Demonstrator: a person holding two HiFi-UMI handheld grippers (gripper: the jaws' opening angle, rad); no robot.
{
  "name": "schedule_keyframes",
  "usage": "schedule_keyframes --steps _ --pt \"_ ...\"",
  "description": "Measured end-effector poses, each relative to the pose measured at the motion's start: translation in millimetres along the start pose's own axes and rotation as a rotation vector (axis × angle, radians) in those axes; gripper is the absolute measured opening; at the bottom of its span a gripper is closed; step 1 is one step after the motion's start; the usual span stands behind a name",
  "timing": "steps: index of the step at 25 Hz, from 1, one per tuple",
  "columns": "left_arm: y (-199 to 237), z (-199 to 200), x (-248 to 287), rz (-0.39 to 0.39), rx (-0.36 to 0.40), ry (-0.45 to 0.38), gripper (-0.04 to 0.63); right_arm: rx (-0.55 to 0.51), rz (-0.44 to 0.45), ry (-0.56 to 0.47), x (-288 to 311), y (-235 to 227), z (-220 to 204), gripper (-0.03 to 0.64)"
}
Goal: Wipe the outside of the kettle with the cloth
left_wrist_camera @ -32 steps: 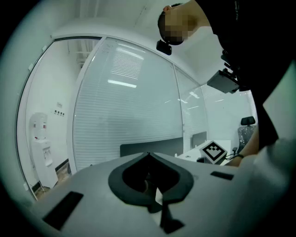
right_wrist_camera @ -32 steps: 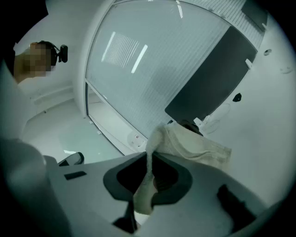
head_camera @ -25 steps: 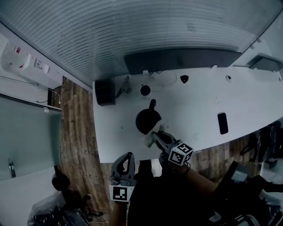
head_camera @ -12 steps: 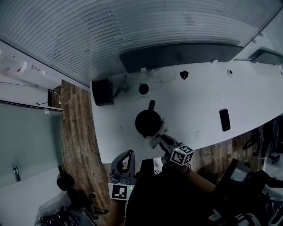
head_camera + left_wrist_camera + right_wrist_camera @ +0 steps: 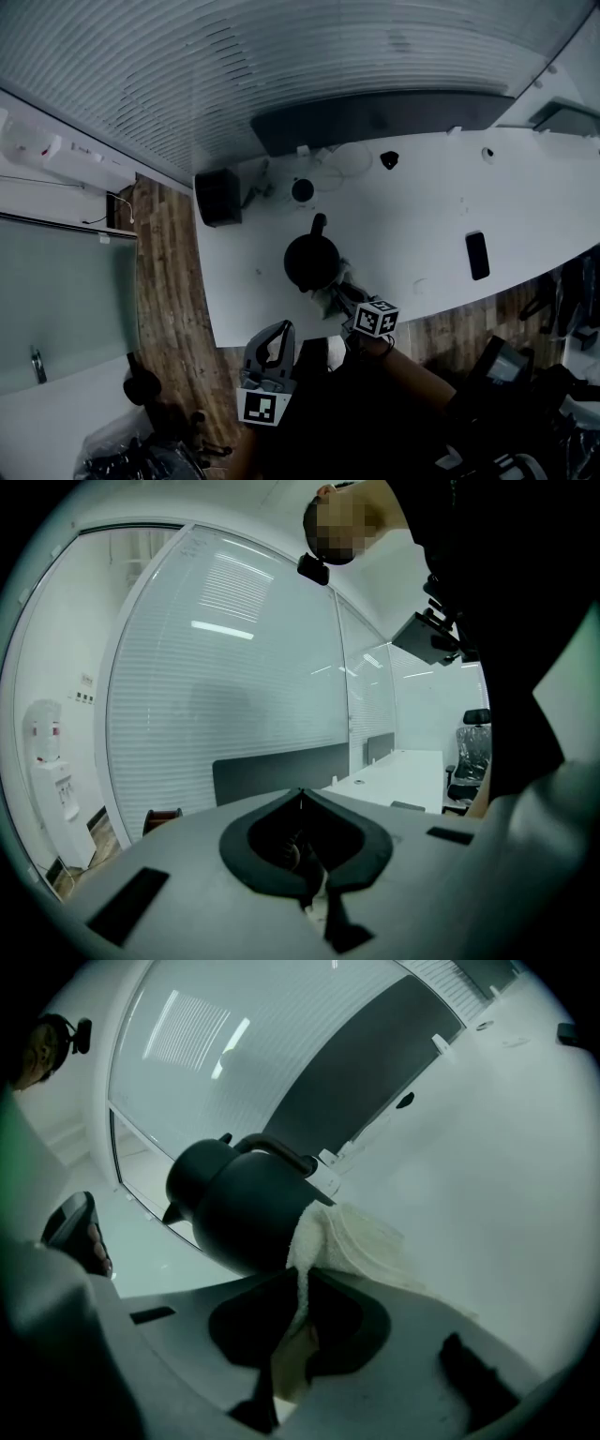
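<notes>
A dark round kettle (image 5: 310,260) with a handle and spout stands on the white desk (image 5: 422,206); it fills the middle of the right gripper view (image 5: 239,1208). My right gripper (image 5: 339,290) is shut on a white cloth (image 5: 323,1237), which lies against the kettle's lower side and drapes onto the desk. In the head view the cloth (image 5: 330,298) shows between the kettle and the gripper. My left gripper (image 5: 277,339) hangs off the desk's near edge, shut and empty, pointing at the glass wall (image 5: 225,667).
A black phone (image 5: 477,255) lies on the desk at the right. Small dark items (image 5: 302,190) and a black box (image 5: 217,196) sit near the dark partition (image 5: 375,117) at the back. Wooden floor (image 5: 169,272) lies left of the desk.
My right gripper has sunk down the kettle's side with the cloth, toward the desk. The left gripper drifted slightly toward the desk.
</notes>
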State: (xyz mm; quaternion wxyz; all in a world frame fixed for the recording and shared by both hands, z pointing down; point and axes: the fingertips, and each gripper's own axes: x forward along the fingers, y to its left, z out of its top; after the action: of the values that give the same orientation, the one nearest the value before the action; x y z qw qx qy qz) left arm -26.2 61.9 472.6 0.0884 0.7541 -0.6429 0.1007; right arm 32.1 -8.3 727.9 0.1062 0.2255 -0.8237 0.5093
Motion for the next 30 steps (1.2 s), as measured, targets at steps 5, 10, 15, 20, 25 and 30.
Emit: schedule_keyframes --steps 5,10,15,20,25,30 --pt "-4 9 2 -0.004 -0.001 -0.015 0.006 0.018 0.076 0.024 -21 12 9 0.031" --pt "0 15 1 0.009 0.015 -0.042 0.006 -0.079 0.281 -0.057 -77 78 69 0.031" --pt "-1 13 6 0.019 0.004 -0.054 0.006 -0.108 0.445 -0.087 -66 126 112 0.031" --pt "-9 10 6 0.018 0.009 -0.038 0.006 -0.119 0.462 -0.065 -43 124 116 0.031" --pt "-8 9 10 0.030 0.010 -0.030 0.006 -0.077 0.410 -0.044 -40 96 106 0.031" --pt "-8 5 11 0.044 0.005 -0.013 0.006 -0.015 0.362 -0.056 -33 61 94 0.031"
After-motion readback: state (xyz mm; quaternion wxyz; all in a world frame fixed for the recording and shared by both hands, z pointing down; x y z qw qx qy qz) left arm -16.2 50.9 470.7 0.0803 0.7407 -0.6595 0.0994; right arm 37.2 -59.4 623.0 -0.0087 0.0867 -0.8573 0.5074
